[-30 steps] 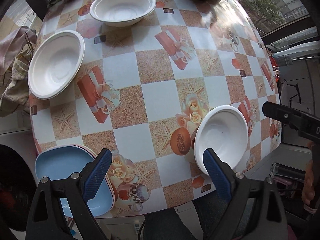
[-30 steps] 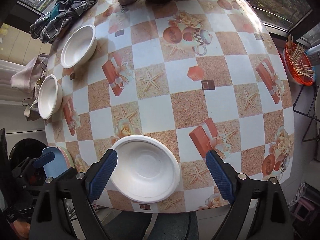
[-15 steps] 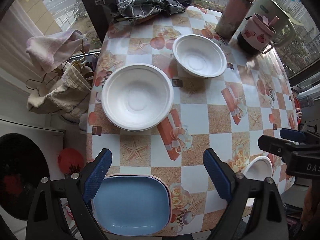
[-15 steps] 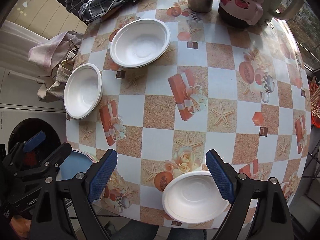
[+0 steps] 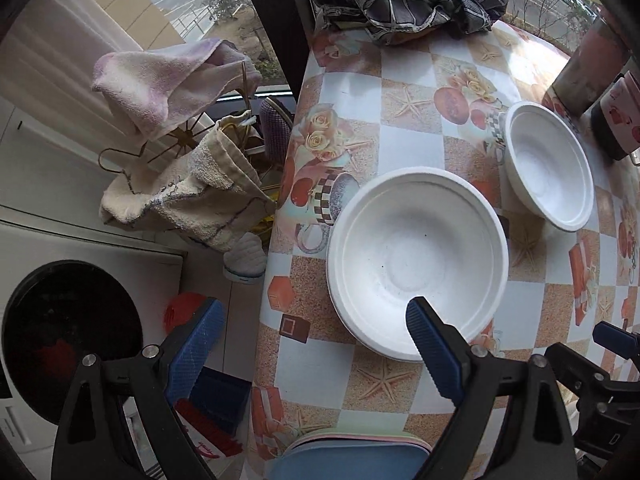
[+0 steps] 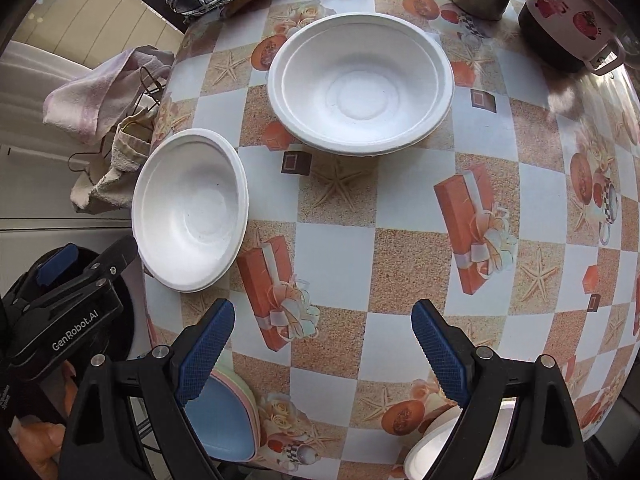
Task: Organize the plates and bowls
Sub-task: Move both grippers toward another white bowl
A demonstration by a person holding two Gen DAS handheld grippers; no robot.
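- Left gripper (image 5: 312, 334) hangs over the tabletop (image 5: 404, 148) edge, fingers spread wide, nothing between them; one fingertip sits over the near rim of the closest white bowl (image 5: 418, 260), whether touching I cannot tell.
- Right gripper (image 6: 323, 334) points down at bare checked cloth, fingers just as wide and empty.
- Three white bowls are out: the near-edge bowl (image 6: 190, 210), a second bowl (image 6: 360, 84) further in by the cup (image 6: 572, 12), and a third bowl (image 6: 432, 456) peeking at the bottom.
- A stack of plates (image 6: 218, 426), blue on top, sits at the near corner.
- These bowls look like thin moulded disposables: light, a bit flexible, easy to dent or skid on the slick cloth.
- Best hold, I'd judge, is a gentle pinch across the rim, one finger inside, one outside.
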